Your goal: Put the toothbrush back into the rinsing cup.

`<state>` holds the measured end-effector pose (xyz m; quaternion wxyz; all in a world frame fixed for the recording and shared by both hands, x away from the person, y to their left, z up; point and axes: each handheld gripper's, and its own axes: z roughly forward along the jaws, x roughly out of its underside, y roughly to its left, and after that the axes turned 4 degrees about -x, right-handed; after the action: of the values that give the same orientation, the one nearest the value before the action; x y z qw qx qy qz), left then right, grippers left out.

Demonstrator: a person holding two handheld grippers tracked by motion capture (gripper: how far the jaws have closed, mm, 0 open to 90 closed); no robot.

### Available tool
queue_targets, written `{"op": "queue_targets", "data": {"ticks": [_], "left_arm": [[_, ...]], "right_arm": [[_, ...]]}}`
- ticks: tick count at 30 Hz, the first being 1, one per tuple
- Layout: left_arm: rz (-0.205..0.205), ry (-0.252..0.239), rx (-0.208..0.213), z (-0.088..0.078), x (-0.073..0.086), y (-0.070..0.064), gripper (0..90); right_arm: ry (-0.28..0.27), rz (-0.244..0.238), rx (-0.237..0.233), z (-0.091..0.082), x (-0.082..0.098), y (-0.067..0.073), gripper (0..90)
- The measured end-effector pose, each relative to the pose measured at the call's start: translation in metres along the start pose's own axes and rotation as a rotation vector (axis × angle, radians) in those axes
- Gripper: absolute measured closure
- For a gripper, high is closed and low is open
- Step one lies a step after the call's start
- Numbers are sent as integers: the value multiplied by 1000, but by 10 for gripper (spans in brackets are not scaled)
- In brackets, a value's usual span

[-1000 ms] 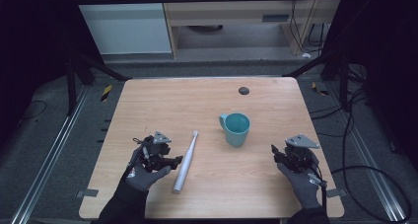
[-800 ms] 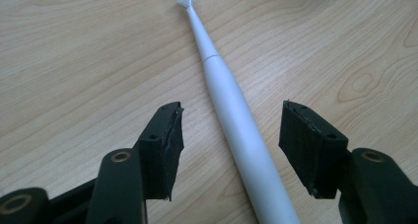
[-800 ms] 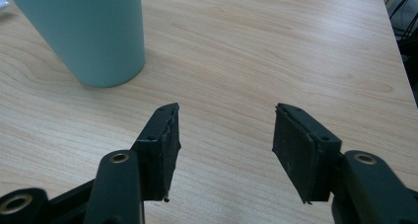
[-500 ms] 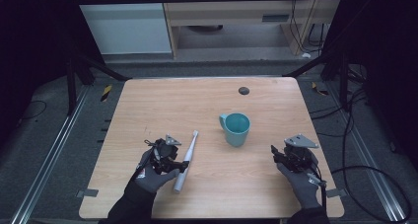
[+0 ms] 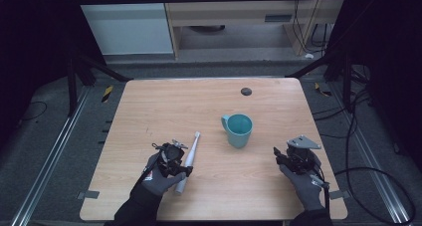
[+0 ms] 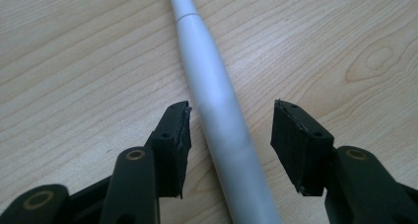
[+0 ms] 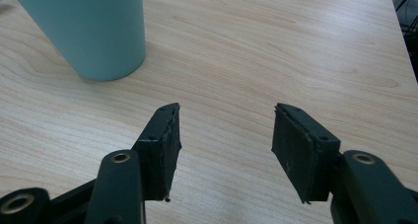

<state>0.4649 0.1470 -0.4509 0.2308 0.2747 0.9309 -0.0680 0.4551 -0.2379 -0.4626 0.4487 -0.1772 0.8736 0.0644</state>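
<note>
While the white toothbrush is straddled on the table by the left gripper, jaws apart and not closed on it, no writing is seen on it; the right gripper is held open, empty, near the teal mug.

Bare wooden table lies open across the far half, save a small dark disc. Between my jaws the white toothbrush blocks the near left; the teal mug stands mid-table.

Teal ceramic mug; white plastic toothbrush-like handle; pale wood-grain table; black gripper jaws; grey gloves.
</note>
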Motion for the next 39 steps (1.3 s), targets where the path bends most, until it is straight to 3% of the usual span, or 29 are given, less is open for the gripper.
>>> {"op": "queue_targets", "data": {"ticks": [18, 26, 39], "left_arm": [[-47, 120, -1, 17, -6, 0, 568], [-68, 138, 7, 20, -8, 3, 615], [-59, 167, 8, 22, -10, 4, 646]], "right_arm": [[10, 4, -4, 1, 0, 1, 442], [12, 6, -6, 1, 0, 1, 442], [15, -1, -6, 2, 0, 0, 443]]}}
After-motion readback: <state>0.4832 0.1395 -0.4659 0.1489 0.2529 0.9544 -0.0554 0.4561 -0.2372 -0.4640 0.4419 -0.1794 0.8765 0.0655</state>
